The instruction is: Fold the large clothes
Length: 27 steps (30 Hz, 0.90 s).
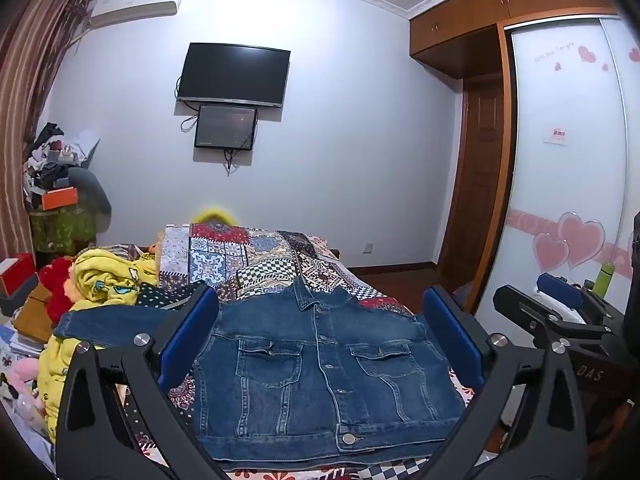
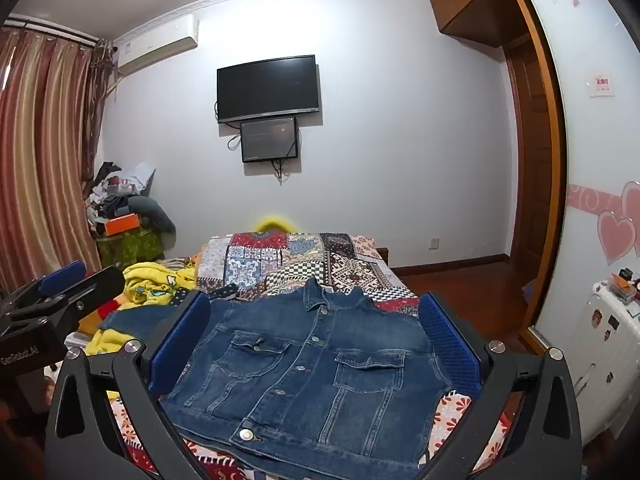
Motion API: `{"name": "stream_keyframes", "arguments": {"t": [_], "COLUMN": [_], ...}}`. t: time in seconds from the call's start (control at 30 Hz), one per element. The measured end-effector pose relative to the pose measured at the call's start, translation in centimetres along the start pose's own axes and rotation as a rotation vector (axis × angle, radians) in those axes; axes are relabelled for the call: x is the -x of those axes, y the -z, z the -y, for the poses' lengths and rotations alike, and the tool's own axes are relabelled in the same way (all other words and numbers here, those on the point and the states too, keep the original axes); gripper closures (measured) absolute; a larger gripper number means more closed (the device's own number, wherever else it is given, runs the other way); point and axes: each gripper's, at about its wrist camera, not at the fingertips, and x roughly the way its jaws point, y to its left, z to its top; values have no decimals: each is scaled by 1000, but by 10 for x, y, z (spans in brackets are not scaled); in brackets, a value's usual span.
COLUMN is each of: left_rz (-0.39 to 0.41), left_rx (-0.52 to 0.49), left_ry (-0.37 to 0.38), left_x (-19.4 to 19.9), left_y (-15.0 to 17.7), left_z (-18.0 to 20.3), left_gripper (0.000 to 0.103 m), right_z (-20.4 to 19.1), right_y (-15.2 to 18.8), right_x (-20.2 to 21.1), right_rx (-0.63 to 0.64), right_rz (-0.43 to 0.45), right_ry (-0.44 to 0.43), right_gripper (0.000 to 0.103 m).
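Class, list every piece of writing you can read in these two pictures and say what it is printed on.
"DAS": on the right gripper, seen from the left wrist.
"GenRobot.AI": on the left gripper, seen from the right wrist.
Wardrobe door script and its small sticker: too blurred.
Television brand mark: too small.

denim jacket [image 1: 320, 368] hem (bottom edge) cropped, wardrobe lettering unreadable

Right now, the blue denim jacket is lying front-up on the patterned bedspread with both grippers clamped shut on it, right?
Not quite. The blue denim jacket does lie front-up on the patterned bedspread, but both wrist views show the left gripper and right gripper wide open, gripping nothing.
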Motion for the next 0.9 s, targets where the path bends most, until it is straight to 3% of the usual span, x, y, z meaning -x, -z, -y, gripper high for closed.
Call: {"name": "stream_keyframes", "arguments": {"t": [0.9], "left_rz": [7], "left_rx": [12], "left_ry": [-38], "left_x": [-5], "left_y": [3], "left_z": [-4], "left_gripper": [0], "right_z": [3], "right_y": [3], "right_x": [-1], "right_rx": [-22], "right_rz": [-13], "right_ry": [-4], "right_gripper": [0]}}
